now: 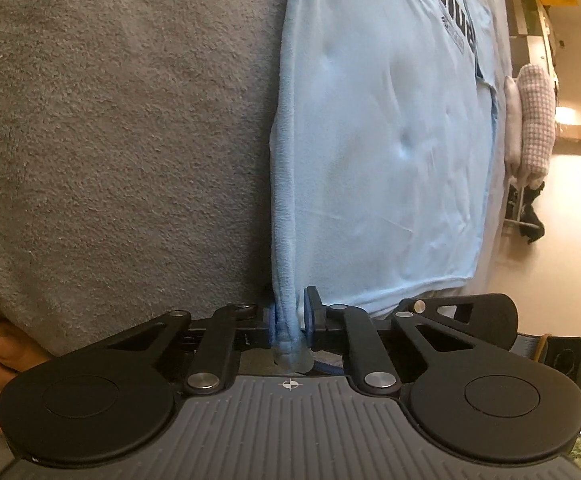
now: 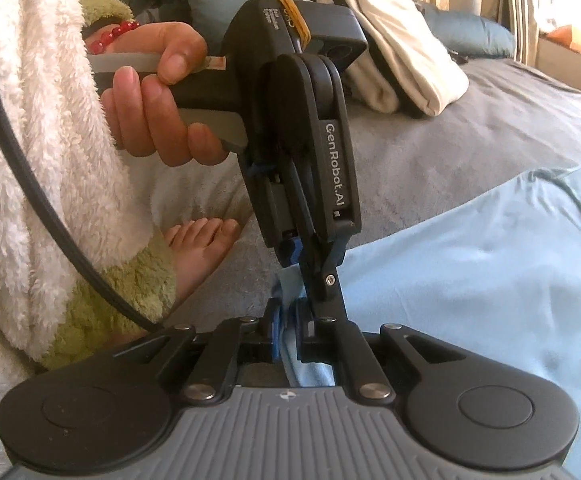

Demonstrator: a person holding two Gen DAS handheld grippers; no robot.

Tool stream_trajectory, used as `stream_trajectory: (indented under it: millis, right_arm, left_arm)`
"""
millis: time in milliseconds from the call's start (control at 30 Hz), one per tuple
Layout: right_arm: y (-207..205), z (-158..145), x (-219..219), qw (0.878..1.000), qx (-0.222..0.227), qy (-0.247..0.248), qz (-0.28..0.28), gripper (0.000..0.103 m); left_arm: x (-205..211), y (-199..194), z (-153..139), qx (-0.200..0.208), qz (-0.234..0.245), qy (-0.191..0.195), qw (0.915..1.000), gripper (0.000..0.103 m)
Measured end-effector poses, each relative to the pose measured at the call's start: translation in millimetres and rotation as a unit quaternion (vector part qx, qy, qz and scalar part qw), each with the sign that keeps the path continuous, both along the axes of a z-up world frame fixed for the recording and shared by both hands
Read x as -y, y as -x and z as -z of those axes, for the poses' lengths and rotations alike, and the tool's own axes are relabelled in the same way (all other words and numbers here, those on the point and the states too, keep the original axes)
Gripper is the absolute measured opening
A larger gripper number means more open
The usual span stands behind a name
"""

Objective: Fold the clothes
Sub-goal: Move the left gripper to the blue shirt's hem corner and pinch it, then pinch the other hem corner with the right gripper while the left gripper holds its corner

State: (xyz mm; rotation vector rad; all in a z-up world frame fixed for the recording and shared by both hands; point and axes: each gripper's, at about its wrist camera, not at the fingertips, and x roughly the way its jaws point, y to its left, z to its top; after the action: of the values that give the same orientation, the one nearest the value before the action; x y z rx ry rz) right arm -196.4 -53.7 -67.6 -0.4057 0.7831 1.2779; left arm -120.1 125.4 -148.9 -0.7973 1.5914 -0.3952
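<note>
While spread on blanket (image 1: 110,120), shirt (image 1: 390,140) edge between both jaws.

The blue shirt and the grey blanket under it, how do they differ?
The blue shirt is smooth, thin cloth with dark printed lettering; the grey blanket is fuzzy, thick and plain. The shirt is pinched at its edge by the left gripper and the right gripper; no gripper holds the blanket, which is spread under it. Both lie flat on the bed.

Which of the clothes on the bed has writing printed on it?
The light blue shirt, spread flat and pinched at its edge by both tongs. The cream garment, folded farther off, shows no writing.
</note>
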Motion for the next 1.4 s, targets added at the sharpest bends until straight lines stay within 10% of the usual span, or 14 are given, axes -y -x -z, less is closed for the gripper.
stream_trajectory:
  millis: [467,733,1100,1400]
  right_arm:
    - [-29.7,-3.1,25.5,0.99,-0.133,-0.022,0.032,0.009]
    - [-71.4,-6.9,73.0,0.963,-0.201,-0.072,0.161,0.01]
    - [-113.6,-8.3,223.3,0.837,-0.259,-0.155,0.457,0.02]
    - [-102.1,-4.2,352.8,0.738,-0.225,-0.096,0.628,0.03]
  left_arm:
    - [1.6,-0.6,2.2,0.002,0.007,-0.011,0.9999,0.008]
    - [4.2,-1.9,0.3,0.003,0.018,-0.022,0.9996,0.008]
    - [2.3,-0.9,-1.7,0.0,0.024,-0.031,0.9992,0.008]
    - [6.0,-1.2,-5.2,0.004,0.039,-0.045,0.9982,0.008]
